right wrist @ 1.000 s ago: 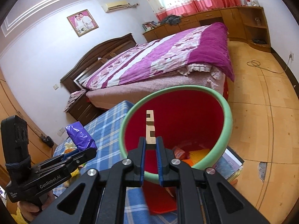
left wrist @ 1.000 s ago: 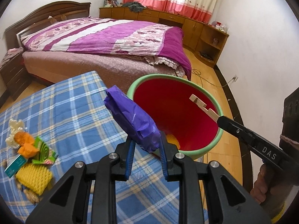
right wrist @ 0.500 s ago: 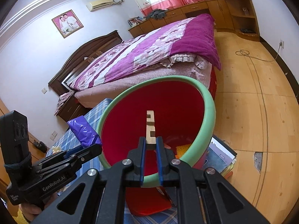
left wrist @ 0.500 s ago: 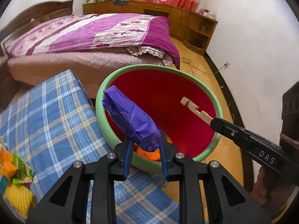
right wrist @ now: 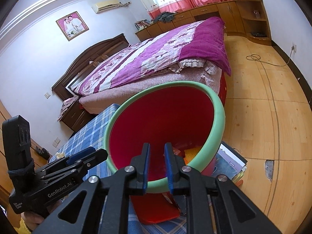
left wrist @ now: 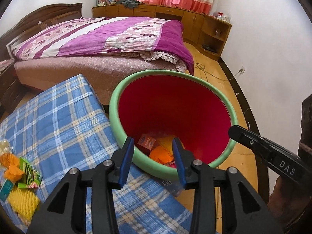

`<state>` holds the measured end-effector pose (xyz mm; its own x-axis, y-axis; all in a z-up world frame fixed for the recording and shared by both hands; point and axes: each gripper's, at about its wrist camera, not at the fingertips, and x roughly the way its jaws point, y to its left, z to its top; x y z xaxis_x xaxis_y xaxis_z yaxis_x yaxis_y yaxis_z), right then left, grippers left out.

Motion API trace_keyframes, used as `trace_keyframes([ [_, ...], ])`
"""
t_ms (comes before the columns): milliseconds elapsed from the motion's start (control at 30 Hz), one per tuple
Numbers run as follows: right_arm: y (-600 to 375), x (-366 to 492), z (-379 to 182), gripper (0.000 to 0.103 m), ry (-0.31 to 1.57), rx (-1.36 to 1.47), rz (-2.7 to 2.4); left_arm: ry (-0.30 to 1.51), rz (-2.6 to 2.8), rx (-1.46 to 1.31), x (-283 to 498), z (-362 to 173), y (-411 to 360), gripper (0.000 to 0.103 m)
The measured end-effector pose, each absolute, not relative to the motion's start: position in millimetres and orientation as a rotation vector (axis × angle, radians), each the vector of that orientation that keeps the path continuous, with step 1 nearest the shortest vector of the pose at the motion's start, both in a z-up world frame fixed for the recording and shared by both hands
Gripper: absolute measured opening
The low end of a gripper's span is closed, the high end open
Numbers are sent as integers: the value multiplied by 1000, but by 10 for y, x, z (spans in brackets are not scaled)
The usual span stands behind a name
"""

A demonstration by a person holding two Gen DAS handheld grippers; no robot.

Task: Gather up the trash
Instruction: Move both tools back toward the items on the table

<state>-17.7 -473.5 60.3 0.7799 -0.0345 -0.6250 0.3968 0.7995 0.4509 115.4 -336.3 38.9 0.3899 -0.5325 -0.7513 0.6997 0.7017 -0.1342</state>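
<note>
The left gripper (left wrist: 153, 142) is spread wide and empty at lower centre, over the near rim of the bin (left wrist: 124, 89). The right gripper (right wrist: 157, 149) is parted and empty too, at the bin's mouth. Trash (left wrist: 160, 154) lies at the bin's bottom. More scraps (left wrist: 19, 175) sit on the plaid cloth (left wrist: 58, 120) at lower left.
</note>
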Motion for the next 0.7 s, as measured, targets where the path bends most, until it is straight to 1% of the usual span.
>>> trace_keyframes([
  [133,-4684,-196,654,28,634,606,-235,877,-770,185,1132,414,-3196,40],
  [333,-4520,-227,721,35,627,610,-207,887,-731,124,1101,469,-2861,40],
  [700,-4105,-175,727,37,664,582,-140,902,-600,16,1080,476,-2140,40],
])
